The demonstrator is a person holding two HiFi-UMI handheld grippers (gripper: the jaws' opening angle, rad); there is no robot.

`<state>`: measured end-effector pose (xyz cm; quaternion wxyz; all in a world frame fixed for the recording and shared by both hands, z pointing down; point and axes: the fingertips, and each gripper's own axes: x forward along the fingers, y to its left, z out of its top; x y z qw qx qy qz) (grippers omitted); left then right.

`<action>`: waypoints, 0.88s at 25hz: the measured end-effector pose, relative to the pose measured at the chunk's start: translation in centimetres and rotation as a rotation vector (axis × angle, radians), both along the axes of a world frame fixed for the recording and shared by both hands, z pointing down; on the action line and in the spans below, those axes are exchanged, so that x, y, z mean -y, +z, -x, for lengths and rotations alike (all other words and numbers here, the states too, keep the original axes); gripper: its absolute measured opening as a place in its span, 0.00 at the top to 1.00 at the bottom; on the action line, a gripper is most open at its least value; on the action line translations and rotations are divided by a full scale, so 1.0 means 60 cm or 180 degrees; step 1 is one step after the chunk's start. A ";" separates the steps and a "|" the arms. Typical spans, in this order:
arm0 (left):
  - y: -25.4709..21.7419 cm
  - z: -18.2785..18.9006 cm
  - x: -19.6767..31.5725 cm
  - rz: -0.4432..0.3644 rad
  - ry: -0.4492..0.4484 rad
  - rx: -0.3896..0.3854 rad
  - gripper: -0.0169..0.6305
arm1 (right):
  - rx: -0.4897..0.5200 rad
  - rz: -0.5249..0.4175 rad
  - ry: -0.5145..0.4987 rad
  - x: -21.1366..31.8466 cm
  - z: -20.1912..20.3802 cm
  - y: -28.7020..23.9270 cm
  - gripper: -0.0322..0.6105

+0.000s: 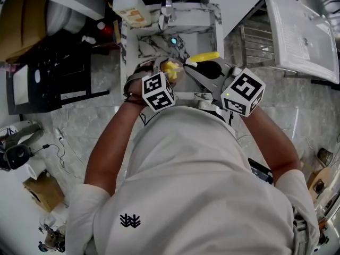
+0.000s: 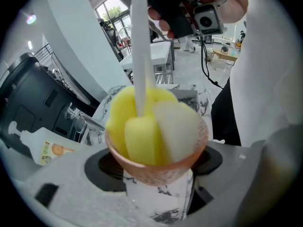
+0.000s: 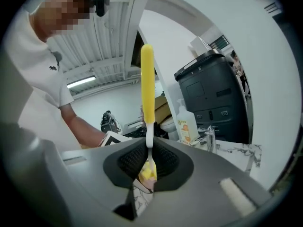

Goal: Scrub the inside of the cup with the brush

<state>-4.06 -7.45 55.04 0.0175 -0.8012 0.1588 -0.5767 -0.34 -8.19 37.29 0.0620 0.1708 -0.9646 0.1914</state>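
Left gripper (image 2: 156, 173): jaws are set wide and clamped on a pinkish translucent cup (image 2: 163, 167), which is held with its mouth toward that gripper's camera, over a marble sink (image 1: 202, 21). Right gripper (image 3: 148, 163): jaws are closed together on the thin white stem of a brush (image 3: 147, 79), whose yellow handle is seen sticking out past the pads. At the brush's other end, a bundle of yellow and white sponge (image 2: 142, 138) is seated inside the cup, filling most of its mouth and rising above the rim. Both grippers are held close together in front of the person, above the sink's near edge. A tap (image 1: 167, 9) is seen at the sink's far side, with a soap bottle (image 1: 131, 8) just beside it to the left.
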 end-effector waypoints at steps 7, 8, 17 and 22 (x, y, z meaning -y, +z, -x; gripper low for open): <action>0.003 0.002 0.003 -0.0001 -0.0046 -0.0021 0.39 | 0.0200 0.0059 0.0161 0.011 -0.035 -0.026 0.89; 0.001 0.002 0.006 -0.0008 -0.0075 -0.0048 0.39 | 0.0219 0.0050 0.0186 0.012 -0.040 -0.029 0.89; -0.023 -0.021 0.014 0.0012 -0.0252 -0.0358 0.39 | -0.0283 -0.0724 -0.0071 -0.014 -0.004 -0.020 0.89; -0.021 -0.021 0.017 -0.0075 -0.0156 -0.0215 0.39 | -0.0396 -0.0789 -0.0187 -0.033 0.023 0.009 0.89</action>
